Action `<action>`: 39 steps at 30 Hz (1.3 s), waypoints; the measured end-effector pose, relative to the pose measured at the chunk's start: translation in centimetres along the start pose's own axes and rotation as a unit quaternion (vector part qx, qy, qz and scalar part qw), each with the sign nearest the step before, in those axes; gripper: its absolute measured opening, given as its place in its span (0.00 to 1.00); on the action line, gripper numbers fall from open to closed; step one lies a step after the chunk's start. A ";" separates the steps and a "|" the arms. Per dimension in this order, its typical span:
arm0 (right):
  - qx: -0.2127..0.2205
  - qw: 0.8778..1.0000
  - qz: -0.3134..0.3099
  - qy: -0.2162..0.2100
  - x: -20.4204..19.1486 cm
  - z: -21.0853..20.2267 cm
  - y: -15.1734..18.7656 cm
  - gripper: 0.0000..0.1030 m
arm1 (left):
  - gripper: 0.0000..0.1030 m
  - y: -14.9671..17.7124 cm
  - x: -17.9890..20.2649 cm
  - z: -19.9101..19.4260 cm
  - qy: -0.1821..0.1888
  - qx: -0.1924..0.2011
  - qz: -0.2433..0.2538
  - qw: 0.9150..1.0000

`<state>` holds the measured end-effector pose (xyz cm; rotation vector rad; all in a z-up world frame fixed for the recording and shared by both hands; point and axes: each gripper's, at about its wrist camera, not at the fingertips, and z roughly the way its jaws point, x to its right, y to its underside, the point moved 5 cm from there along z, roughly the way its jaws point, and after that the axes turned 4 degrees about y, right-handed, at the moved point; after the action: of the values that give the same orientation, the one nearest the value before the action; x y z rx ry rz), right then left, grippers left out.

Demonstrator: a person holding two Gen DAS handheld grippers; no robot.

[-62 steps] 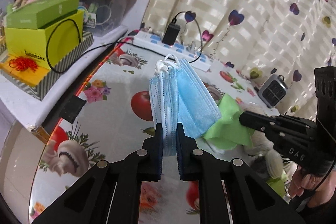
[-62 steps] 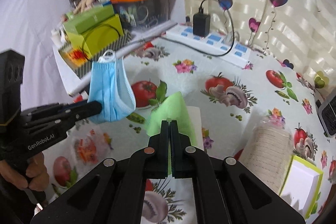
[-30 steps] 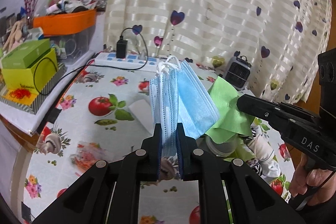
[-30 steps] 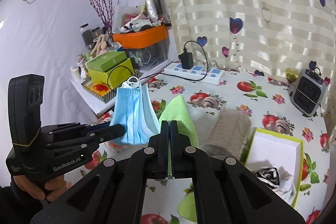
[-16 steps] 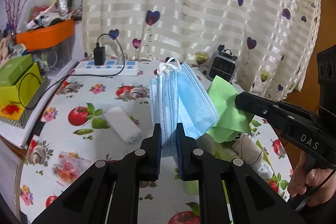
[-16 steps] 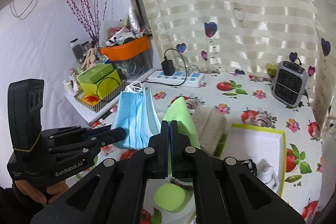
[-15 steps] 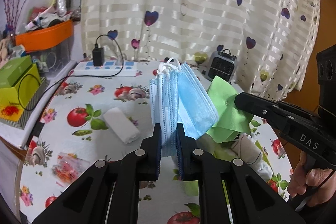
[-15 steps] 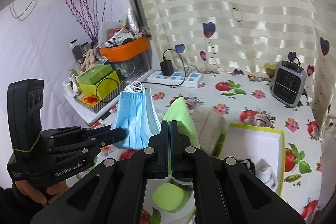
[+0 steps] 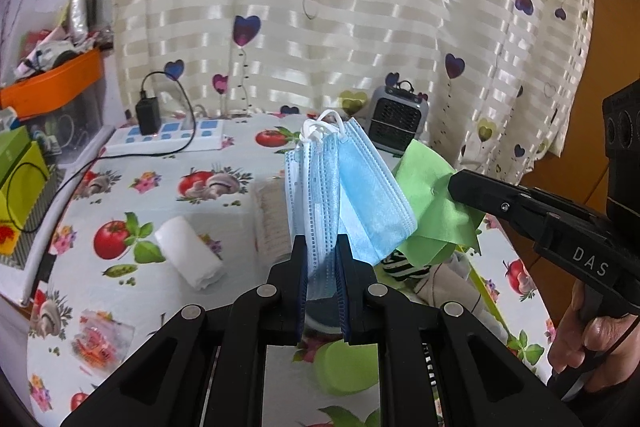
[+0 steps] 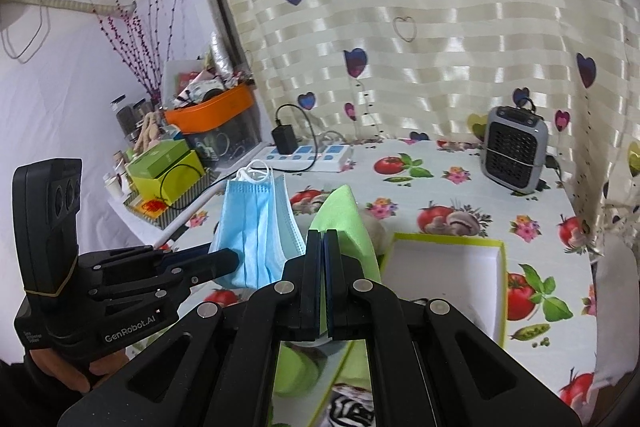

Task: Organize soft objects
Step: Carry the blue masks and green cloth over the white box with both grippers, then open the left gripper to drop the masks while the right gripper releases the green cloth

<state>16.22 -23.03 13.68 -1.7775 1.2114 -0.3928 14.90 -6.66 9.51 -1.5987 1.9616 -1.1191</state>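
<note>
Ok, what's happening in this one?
A person is sorting soft things over a cluttered table. The left hand-held gripper is shut on a bunch of blue face masks, held up in the air. The right hand-held gripper is shut on a green cloth. Below sits an open box with striped fabric already inside.

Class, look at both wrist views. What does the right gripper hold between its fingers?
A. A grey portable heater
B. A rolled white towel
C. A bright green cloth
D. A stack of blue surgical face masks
C: the right gripper is shut on the bright green cloth, while the blue surgical face masks hang in the left gripper.
</note>
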 end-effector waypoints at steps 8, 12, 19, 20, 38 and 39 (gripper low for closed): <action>-0.001 0.999 0.030 0.019 3.5 -0.1 0.4 0.01 | 0.11 -0.7 2.1 2.4 0.020 -0.013 0.016 1.000; 0.001 0.998 0.048 0.031 5.7 -0.2 0.4 0.01 | 0.11 -1.2 3.2 3.7 0.029 -0.018 0.022 0.999; -0.008 0.997 0.065 0.044 8.4 0.8 0.7 0.01 | 0.11 -1.7 4.7 6.2 0.041 -0.032 0.028 0.998; -0.010 0.997 0.067 0.045 8.7 1.0 0.8 0.01 | 0.11 -1.7 4.9 6.6 0.043 -0.036 0.028 0.998; -0.097 0.986 0.094 0.096 14.2 6.4 4.6 0.10 | 0.14 -0.3 6.0 14.5 0.039 -0.123 0.019 0.991; -0.095 0.986 0.093 0.099 14.3 6.2 4.6 0.12 | 0.14 -0.3 6.0 14.7 0.039 -0.125 0.018 0.991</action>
<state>24.51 -32.58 3.46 -1.7986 1.5868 -0.3604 23.82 -17.38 1.83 -1.6546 2.2486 -0.9654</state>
